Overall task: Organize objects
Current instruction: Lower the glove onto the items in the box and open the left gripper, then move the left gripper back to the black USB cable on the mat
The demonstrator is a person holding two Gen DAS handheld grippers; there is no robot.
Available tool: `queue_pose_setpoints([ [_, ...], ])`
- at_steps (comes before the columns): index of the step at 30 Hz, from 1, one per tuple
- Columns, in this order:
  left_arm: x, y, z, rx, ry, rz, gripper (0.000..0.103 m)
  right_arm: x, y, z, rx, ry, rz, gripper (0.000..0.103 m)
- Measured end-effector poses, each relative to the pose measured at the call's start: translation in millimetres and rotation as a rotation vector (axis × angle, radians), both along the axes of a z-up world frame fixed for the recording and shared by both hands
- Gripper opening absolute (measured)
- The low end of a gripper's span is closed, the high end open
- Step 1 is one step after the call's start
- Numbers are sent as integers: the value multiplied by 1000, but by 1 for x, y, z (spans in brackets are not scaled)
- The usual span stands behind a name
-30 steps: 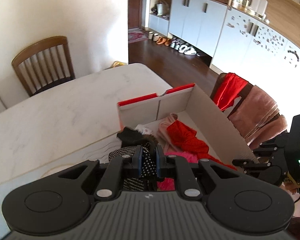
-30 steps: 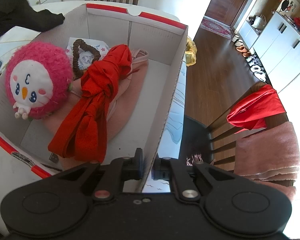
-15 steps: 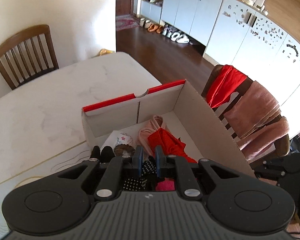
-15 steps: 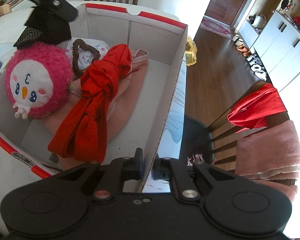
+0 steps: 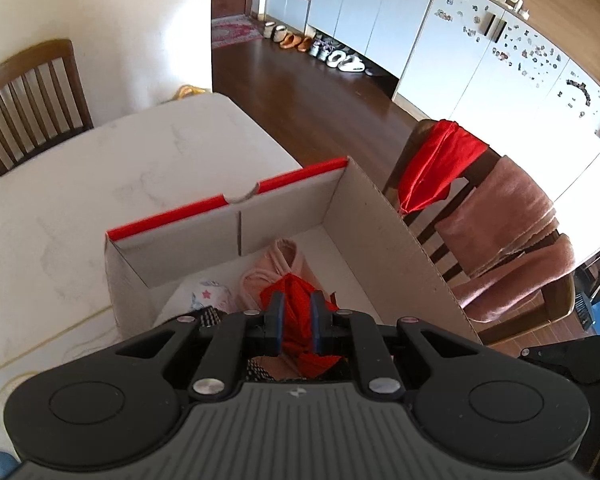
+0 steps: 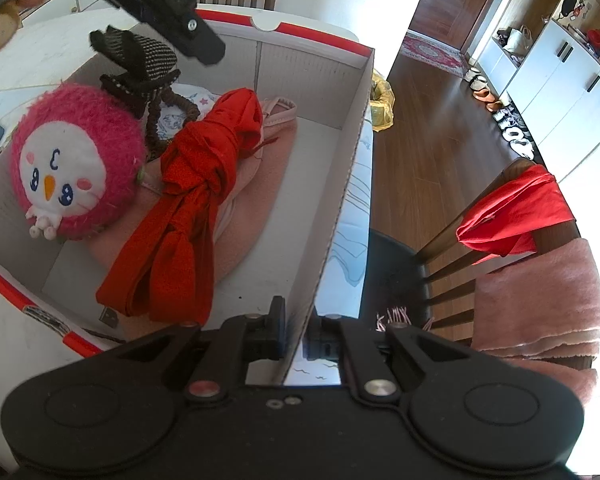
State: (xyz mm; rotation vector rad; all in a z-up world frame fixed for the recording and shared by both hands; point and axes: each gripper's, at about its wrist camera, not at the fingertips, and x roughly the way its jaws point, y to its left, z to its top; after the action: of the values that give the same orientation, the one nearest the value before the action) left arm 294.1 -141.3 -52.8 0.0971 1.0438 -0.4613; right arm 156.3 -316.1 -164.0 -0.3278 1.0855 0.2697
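Cardboard box [image 6: 356, 128] is our landmark: the black dotted cloth [image 6: 148, 60] hangs from our left tongs [image 6: 204, 46] just above the box's far-left corner, over the top of the pink plush toy [image 6: 76, 160], so the coming move is, we judge, a short drop straight down. The cloth's long axis droops downward from the grip, its lower end near the brown beaded loop [image 6: 156, 120]. Our left tongs are pinched narrow on that cloth; in their own view only a scrap of it shows beside the fingers. Our right tongs [image 6: 296, 336] are clamped on the box's near-right wall, steadying it on the worktop [image 5: 100, 184]. Inside the box lie the plush at the left, the knotted red cloth [image 6: 196, 200] across the middle on a pink garment [image 6: 260, 184], and a star-printed item [image 5: 212, 294] toward the far wall.
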Motion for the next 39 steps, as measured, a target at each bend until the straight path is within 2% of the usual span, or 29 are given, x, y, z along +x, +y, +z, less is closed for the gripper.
queue_pose_setpoints([
  [5, -1, 7, -1, -13, 15, 10, 15, 0, 0, 0, 0, 0, 0, 7],
  [8, -4, 15, 5, -30, 8, 9, 31, 0, -1, 0, 0, 0, 1, 7],
  [10, -7, 22, 11, -38, -9, 15, 46, 0, 0, 0, 0, 0, 1, 7],
  [21, -34, 78, 39, -88, -48, 72, 47, 1, -1, 0, -3, 2, 5, 7],
  [30, -66, 143, 41, -43, -74, 172, 47, 1, -1, 1, -6, 4, 12, 7],
  [32, -72, 158, 38, -30, -73, 205, 55, 1, -2, 1, -7, 5, 13, 7],
  [33, -75, 165, 37, -26, -75, 222, 65, 1, -2, 1, -7, 5, 12, 7],
  [34, -80, 172, 35, -23, -80, 238, 69, 1, -2, 1, -7, 5, 12, 7],
  [39, -97, 197, 23, 5, -63, 293, 70, 1, -2, 1, -8, 5, 12, 7],
])
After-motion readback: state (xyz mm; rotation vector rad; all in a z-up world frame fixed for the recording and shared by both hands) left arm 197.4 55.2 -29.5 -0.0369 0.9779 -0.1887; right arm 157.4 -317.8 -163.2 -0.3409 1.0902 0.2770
